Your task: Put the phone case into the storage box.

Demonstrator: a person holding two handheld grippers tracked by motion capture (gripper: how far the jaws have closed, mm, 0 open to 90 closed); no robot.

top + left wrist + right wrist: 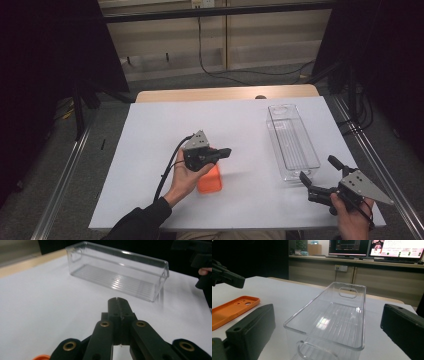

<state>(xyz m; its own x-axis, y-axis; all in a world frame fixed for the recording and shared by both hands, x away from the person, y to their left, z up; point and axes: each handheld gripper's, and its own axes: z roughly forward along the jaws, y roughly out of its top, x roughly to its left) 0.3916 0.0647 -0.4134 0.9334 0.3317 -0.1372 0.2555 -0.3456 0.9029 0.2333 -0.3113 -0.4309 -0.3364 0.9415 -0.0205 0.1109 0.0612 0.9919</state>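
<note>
Your hands come in at the near edge of the table (pixel 150 130) in the high view. Your left gripper (pixel 226 151) hangs over the middle of the table with its jaws pressed together on nothing, right above the orange phone case (pixel 210 181), which lies flat on the white top nearer you. Your right gripper (pixel 320 175) sits by the near right corner, jaws wide apart, just short of the near end of the clear plastic bin (pixel 292 142) that runs along the right edge.

Left gripper view: jaws meet flush, nothing between them, the bin (pixel 117 277) across the table ahead.

Right gripper view: both jaws stand apart either side of the bin (pixel 329 315), not touching it; the phone case (pixel 233 310) lies off to the left.
</note>
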